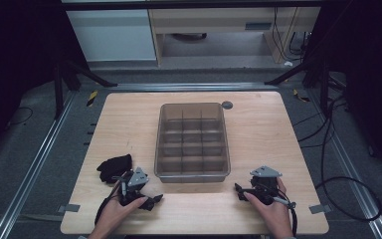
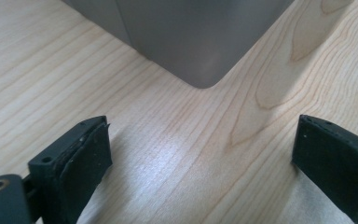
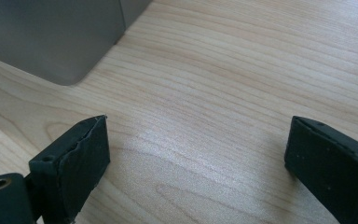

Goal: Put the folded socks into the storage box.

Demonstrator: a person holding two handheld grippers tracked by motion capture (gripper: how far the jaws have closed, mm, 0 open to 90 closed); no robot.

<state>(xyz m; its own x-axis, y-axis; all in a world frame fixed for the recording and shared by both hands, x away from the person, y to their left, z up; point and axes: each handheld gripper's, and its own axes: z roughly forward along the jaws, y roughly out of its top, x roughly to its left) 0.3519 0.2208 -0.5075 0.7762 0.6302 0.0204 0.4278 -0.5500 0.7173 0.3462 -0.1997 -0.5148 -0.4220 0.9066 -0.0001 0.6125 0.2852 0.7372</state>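
Wooden table (image 1: 258,134): bare margins at 3, 9 and 6 o'clock of the central grey divided bin (image 1: 192,142). Black cloth bundle (image 1: 114,167) near the table's 8 o'clock edge, just beside the left gripper (image 1: 151,200), jaws wide, empty. Right gripper (image 1: 239,191) at the bin's 5 o'clock corner, jaws wide, empty.

The room is dim and the sides of the high view are almost black; only the table (image 1: 258,124) is lit from above. In both gripper views a soft glare lies on the wood in the centre. The box (image 2: 186,32) looks slightly blurred.
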